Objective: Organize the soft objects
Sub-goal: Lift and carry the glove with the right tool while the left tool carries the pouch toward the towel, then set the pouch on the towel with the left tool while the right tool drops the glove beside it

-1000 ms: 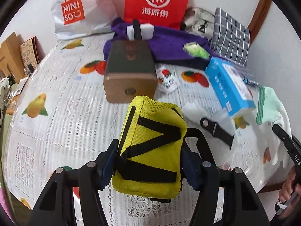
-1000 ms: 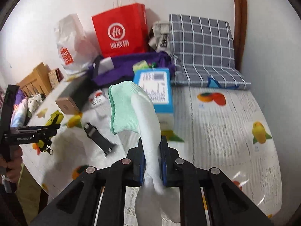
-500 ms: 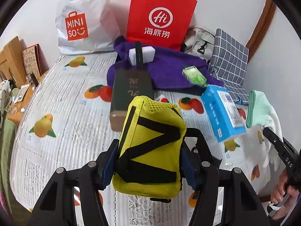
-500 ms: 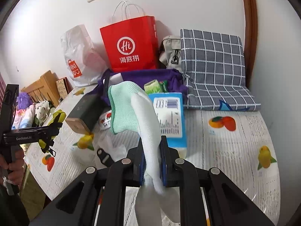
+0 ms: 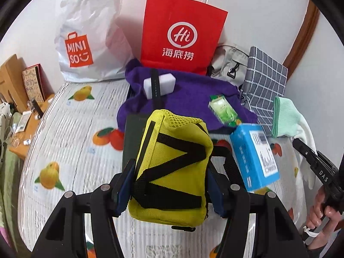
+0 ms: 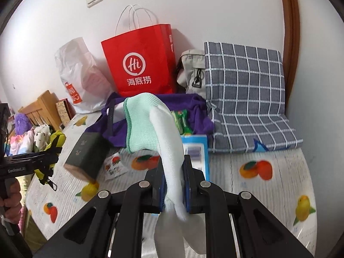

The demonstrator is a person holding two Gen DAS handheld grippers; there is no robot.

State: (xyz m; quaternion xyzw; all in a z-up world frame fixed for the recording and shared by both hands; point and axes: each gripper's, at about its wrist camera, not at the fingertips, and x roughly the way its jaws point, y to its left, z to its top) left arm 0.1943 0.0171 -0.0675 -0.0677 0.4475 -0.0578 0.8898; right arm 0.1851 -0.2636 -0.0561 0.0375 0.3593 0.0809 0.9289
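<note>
**Overhead, both grippers loaded above a fruit-print table**

Left edge of the table (image 5: 64, 142): wooden furniture stands beside it, small clutter on top. Tablecloth is white lace pattern with oranges and pears, under clear plastic. White wall behind; light switch high up; brown wooden door frame at the right.

Back edge, left to right: white MINISO bag (image 5: 86, 43), red paper bag (image 5: 182, 32), grey satchel (image 6: 191, 73), grey checked cushion (image 6: 243, 94) in the back right corner.

Mid-table: purple cloth (image 5: 189, 101) in front of the red bag, carrying a white block with a black strap and a green packet (image 5: 223, 109). Dark green box (image 6: 86, 152) lies near the left edge; blue box (image 5: 253, 154) sits right of it, just beside the cushion.

Left gripper (image 5: 169, 185): fingers clamped on the sides of a yellow pouch (image 5: 172, 167) with black straps, held off the cloth.

Right gripper (image 6: 174, 187): fingers pinched nearly together on a white glove (image 6: 169, 142) with a mint-green cuff, raised above the table, cuff flopping left.

A hand (image 5: 322, 212) shows at the right of the left view.
</note>
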